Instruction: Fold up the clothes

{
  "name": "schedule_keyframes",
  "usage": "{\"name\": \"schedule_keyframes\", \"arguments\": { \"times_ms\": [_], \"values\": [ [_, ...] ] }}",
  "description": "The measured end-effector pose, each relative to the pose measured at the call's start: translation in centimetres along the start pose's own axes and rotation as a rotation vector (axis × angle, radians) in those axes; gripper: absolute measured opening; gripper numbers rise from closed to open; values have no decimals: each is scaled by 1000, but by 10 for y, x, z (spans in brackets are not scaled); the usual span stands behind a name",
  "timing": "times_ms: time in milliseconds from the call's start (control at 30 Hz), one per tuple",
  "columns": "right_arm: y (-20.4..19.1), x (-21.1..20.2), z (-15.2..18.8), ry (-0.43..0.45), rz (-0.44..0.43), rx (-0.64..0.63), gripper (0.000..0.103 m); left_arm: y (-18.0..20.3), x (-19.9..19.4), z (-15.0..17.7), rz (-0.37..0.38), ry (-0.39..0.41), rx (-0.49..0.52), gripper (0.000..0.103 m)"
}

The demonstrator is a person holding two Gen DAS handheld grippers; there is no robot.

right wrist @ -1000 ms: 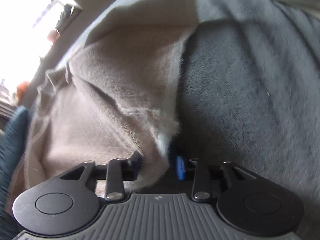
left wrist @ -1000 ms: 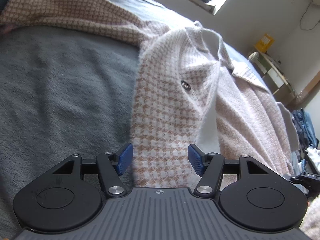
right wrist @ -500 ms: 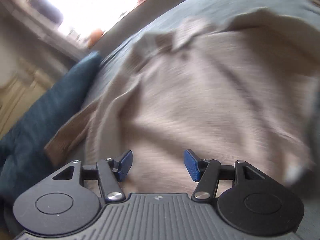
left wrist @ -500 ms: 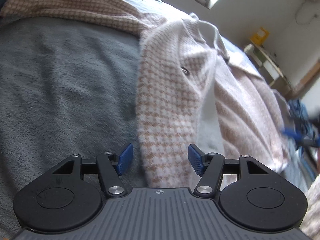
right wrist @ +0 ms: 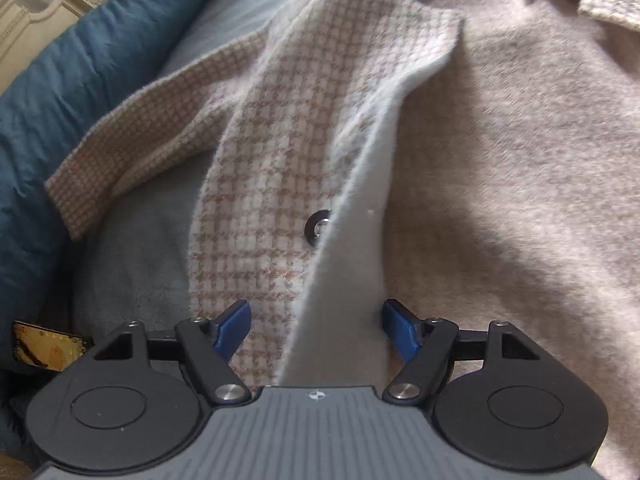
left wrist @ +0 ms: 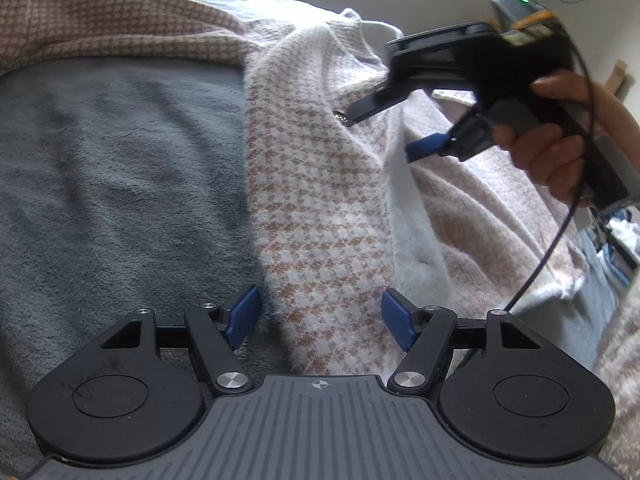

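A pink-and-white houndstooth cardigan (left wrist: 320, 208) lies spread on a grey blanket (left wrist: 120, 180). My left gripper (left wrist: 320, 320) hovers low over the front panel's lower end. Its jaws are opening, with the panel's edge between them and the pads clear of it. In the left wrist view a hand (left wrist: 552, 152) holds my right gripper (left wrist: 386, 132) above the panel, near the dark button (left wrist: 342, 117). In the right wrist view the right gripper (right wrist: 316, 324) points down at the cardigan's (right wrist: 280, 152) panel and its button (right wrist: 318, 224). Its jaws are opening and grip nothing.
A blue duvet (right wrist: 60, 100) bunches along the left beside a cream headboard (right wrist: 36, 12). A sleeve (left wrist: 100, 28) stretches across the far side of the blanket. A black cable (left wrist: 560, 232) hangs from the right gripper. Clutter (left wrist: 616, 240) sits beyond the bed's right edge.
My right gripper let go of the cardigan's edge, swung across the garment and now hangs over the buttoned panel, where the left wrist view catches it. The left gripper's jaws widened slightly.
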State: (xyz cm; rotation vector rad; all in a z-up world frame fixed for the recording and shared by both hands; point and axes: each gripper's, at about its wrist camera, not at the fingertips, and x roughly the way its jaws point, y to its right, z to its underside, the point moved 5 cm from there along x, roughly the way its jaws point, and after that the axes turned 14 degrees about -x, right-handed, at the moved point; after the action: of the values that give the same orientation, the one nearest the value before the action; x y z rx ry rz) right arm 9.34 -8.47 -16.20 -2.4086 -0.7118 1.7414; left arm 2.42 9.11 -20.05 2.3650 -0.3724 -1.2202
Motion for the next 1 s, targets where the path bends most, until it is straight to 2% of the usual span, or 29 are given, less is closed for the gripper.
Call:
{"name": "schedule_keyframes", "arguments": {
  "times_ms": [33, 67, 100, 133, 167, 200, 333, 500, 600, 1000],
  "values": [
    [-2, 3, 2, -8, 21, -21, 75, 0, 0, 1, 3, 1, 7, 68],
    [-2, 3, 6, -13, 47, -50, 67, 0, 0, 1, 7, 1, 13, 68],
    [0, 0, 10, -8, 62, -68, 55, 0, -1, 1, 11, 2, 15, 68],
    [4, -6, 14, 9, 64, -74, 51, -1, -1, 1, 18, 3, 15, 68],
    [9, -12, 18, 26, 66, -80, 34, -1, -3, 1, 28, 5, 14, 68],
    [16, -20, 23, 50, 72, -74, 24, -1, -4, 1, 38, 6, 12, 68],
    [56, -48, 45, 135, 82, 21, 23, 0, -9, 1, 82, 7, -8, 68],
    [90, -55, 78, 148, -79, 214, 26, 1, -13, 3, 104, -3, -25, 68],
    [88, -53, 87, 163, -113, 214, 26, 0, -12, 4, 101, -18, -41, 68],
    [72, -54, 88, 160, -119, 163, 27, -7, -3, 8, 117, -44, -106, 68]
  ]
}}
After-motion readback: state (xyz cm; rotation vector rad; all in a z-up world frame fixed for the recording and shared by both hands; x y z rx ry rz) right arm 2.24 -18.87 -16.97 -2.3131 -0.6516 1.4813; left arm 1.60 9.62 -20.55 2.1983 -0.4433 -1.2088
